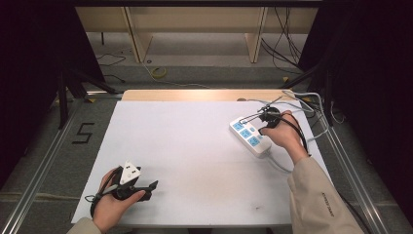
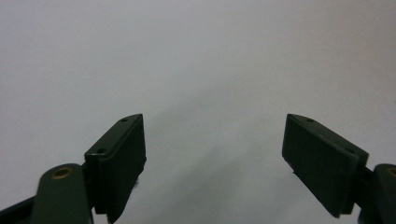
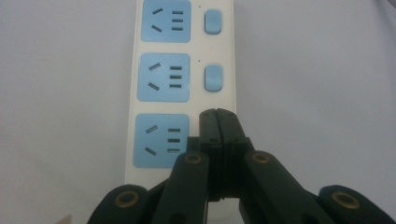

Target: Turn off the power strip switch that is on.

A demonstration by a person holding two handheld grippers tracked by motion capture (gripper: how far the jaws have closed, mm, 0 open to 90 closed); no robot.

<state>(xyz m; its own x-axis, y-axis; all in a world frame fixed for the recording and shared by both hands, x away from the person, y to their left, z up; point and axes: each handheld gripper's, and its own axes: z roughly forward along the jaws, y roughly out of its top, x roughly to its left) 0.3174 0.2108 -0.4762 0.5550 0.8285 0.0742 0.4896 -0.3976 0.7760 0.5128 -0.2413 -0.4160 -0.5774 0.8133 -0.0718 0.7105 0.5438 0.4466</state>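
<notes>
Our right tongs [image 3: 217, 114], closed on nothing, sit over the strip's [image 3: 180, 100] nearest switch at the counter's [image 1: 195, 146] right; its long axis runs straight ahead. Left tongs [image 2: 215, 154] gape wide, well apart.

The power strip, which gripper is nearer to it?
Right. The right gripper is over the power strip, fingers shut by its nearest switch; the left gripper sits open at the table's near-left corner.

White surface [image 1: 195, 146] lies bare across the middle; at 12 o'clock a yellow tape roll [image 1: 159, 72] sits on the floor, black 5 marking [image 1: 84, 132] at 9 o'clock.
</notes>
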